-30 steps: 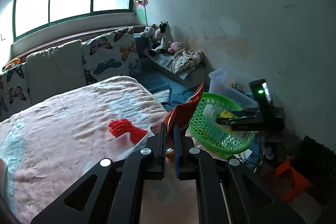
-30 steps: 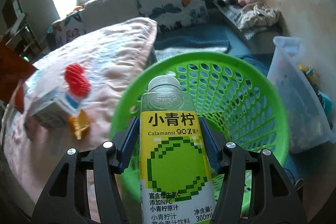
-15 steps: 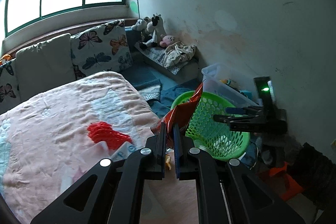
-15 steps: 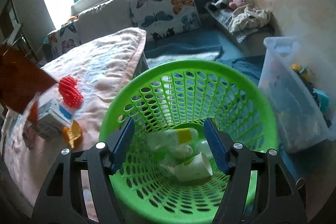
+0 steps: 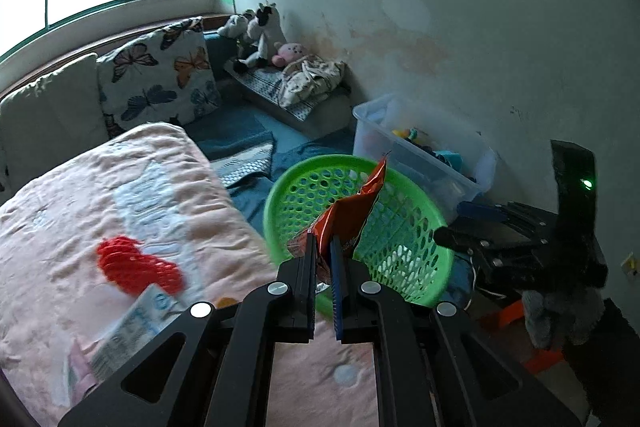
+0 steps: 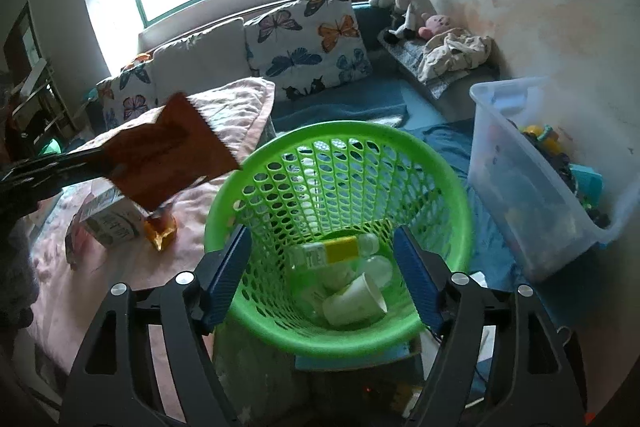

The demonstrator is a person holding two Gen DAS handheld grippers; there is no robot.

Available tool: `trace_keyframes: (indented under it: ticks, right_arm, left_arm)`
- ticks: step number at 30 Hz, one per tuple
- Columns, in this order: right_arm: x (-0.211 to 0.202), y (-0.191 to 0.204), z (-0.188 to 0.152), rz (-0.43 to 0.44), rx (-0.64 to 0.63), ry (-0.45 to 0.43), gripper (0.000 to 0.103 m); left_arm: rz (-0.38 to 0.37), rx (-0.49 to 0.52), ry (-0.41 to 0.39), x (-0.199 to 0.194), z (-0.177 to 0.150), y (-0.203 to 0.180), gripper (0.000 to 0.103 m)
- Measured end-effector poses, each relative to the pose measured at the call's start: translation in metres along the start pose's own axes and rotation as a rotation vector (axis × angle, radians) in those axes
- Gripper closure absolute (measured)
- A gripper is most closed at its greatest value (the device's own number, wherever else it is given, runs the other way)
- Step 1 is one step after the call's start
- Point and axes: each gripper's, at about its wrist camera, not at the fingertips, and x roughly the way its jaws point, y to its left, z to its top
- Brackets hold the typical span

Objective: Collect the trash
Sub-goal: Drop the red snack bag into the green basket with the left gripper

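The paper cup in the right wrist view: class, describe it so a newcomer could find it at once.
Start at the green mesh basket beside the pink bed. Look down to its bottom, where trash lies. The paper cup lies on its side nearest the camera, plain white with its mouth to the right, unlike the clear yellow-labelled bottle behind it.

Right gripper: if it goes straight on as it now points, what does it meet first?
Probably the trash lying in the green basket: the yellow-labelled bottle and paper cup. The right gripper, jaws opening, holds nothing; depth is unclear.

Pink bed blanket (image 5: 120, 195): red mesh (image 5: 134, 265), carton (image 6: 110, 221), orange wrapper (image 6: 160, 229).
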Motion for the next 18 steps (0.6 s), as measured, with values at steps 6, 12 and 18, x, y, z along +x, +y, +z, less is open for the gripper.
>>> trace_keyframes:
  ticks: [6,12,18]
  right_arm:
    - [-0.009,-0.005,-0.01,0.003,0.018,-0.004,0.026]
    - [-0.016,-0.01,-0.017,0.016,0.042,-0.012,0.025]
    - [-0.021,-0.008,-0.025,0.019,0.048,-0.01,0.025]
  left_arm:
    - [-0.016,0.004,0.043,0.026,0.003,-0.015,0.096]
    - [-0.042,-0.031,0.092,0.05,0.002,-0.02,0.095]
    - [-0.056,-0.043,0.112,0.059,-0.006,-0.03,0.073]
